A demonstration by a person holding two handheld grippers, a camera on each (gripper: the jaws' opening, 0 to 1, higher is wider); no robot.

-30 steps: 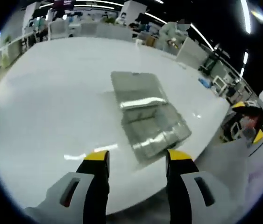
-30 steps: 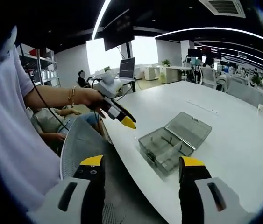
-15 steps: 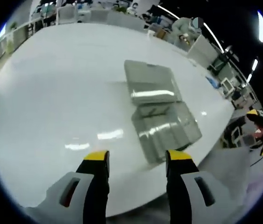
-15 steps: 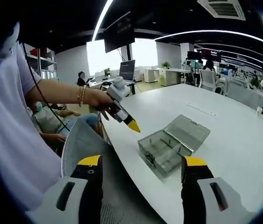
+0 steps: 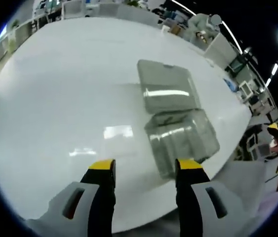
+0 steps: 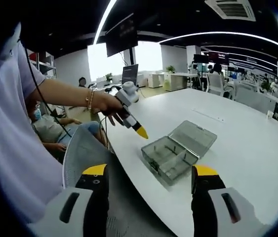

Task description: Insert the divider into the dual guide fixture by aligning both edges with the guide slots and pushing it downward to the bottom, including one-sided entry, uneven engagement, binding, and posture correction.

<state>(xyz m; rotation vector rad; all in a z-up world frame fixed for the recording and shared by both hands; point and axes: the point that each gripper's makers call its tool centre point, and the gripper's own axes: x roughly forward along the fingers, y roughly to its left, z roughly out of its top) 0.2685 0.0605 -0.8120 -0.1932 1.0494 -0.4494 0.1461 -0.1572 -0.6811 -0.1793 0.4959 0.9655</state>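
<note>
Clear grey plastic sits centre-right in the left gripper view: the dual guide fixture (image 5: 182, 139), a compartmented box with its lid (image 5: 166, 91) flipped open flat behind it, resting on the white bench (image 5: 64, 98) near the lower-right edge. The left gripper (image 5: 144, 170) rises from the bottom of that frame with its yellow-tipped jaws spread wide and nothing between them, just short of the box. Over in the right gripper view, the fixture (image 6: 167, 157) lies mid-frame, lid (image 6: 194, 138) toward the upper right, and inner partition walls are visible; which piece is the divider I cannot tell. The right gripper (image 6: 148, 177) is also wide and empty, low in the frame, off the bench edge. The left gripper (image 6: 139, 131) comes in from the left, held in a hand (image 6: 106, 104), yellow tip just left of the box, above the bench
</note>
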